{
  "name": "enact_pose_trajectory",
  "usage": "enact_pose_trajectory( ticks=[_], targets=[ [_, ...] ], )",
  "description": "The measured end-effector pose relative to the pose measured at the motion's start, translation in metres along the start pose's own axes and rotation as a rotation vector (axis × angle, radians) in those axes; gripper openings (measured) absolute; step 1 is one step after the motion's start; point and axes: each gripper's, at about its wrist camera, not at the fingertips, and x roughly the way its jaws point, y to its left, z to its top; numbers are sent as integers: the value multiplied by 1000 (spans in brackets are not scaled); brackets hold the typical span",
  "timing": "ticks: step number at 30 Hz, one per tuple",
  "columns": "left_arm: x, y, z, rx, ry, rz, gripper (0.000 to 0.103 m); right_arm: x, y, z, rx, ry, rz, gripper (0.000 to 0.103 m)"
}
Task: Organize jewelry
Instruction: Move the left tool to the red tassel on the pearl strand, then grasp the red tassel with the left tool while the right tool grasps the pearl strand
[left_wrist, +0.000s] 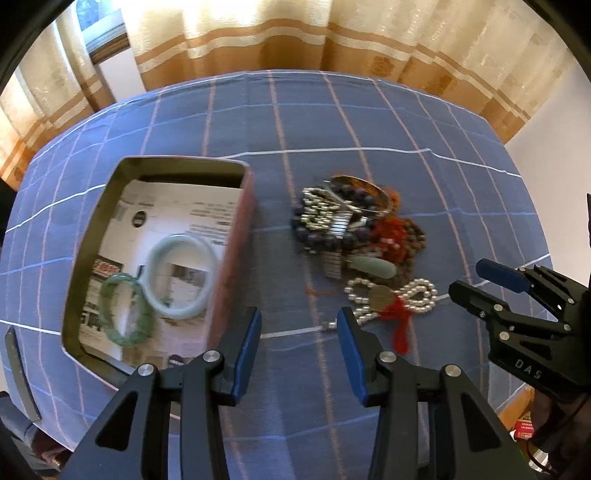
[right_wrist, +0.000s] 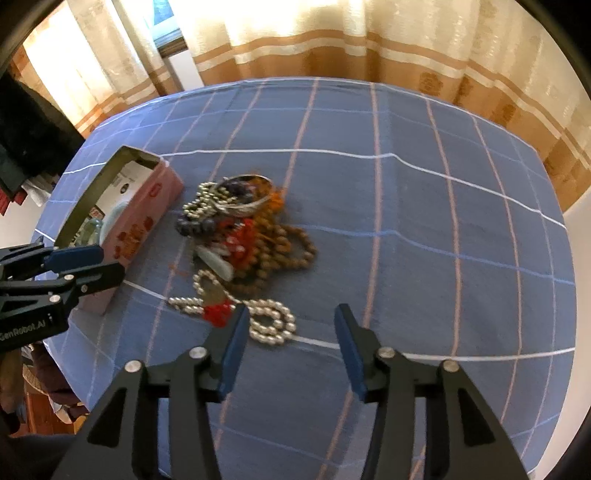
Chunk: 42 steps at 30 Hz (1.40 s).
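- Left wrist view is looking down on a table under a blue checked cloth, with cream and tan curtains hanging behind it.
- Left gripper is hovering above bare cloth, its jaws standing apart with nothing between them; the pads are blue, the arms black.
- An open rectangular tin is sitting just left of that gripper, its dull metal rim rounded at the corners and its outer wall pinkish-red.
- Printed paper is lining the tin, and two smooth ring-shaped bangles are lying on it: a pale one and a darker green one, overlapping at one edge.
- The jewelry pile is lying on the cloth right of the tin, apart from it: dark round beads, brown beads, a metal bangle, a ribbed stretch band, an oval pale green stone and red threads, all tangled.
- A pearl strand with a red tassel is curling in loops at the pile's near edge.
- Right gripper is hanging with jaws wide and empty; its left pad is overlapping the pearl strand in the right wrist view, though contact is unclear.
- Each gripper is showing at the side of the other's view: the right, and the left in front of the tin.
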Motion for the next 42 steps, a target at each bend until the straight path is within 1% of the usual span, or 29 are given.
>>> enact_pose_trajectory(
  ticks=[9,15,17,23,24,25,26,27,28,29,31,33,42],
  targets=[
    [20,-44,-3,50,30,-36,43,-1,-17,-19,-12,24,-5,55],
    [33,-61,-4,52,56,-50,43,4,-25,-24,-15,36,-5,58],
    [37,-66,-4,55,61,-49,43,4,-27,-25,-17,35,-3,60],
    [57,-73,-6,52,85,-32,43,4,-28,-30,-26,37,-3,60],
    [61,-75,-5,53,85,-33,43,4,-29,-31,-28,37,-5,60],
    [61,-77,-4,62,66,-25,43,4,-29,-31,-28,38,-7,61],
    [62,-78,-4,67,59,-23,35,4,-31,-31,-27,39,-9,61],
    [62,-78,-3,70,59,-31,5,4,-32,-31,-24,39,-10,61],
    [62,-75,-3,64,72,-47,4,4,-34,-32,-19,39,-10,61],
    [59,-73,-4,57,68,-49,4,4,-35,-31,-13,38,-9,61],
    [48,-68,-4,57,42,-52,3,5,-35,-29,-8,35,-5,61],
    [37,-61,-5,37,30,-67,3,6,-33,-26,-12,29,1,61],
    [-4,-18,-9,-61,-36,-38,3,18,-1,-11,-96,21,60,61]
  ],
)
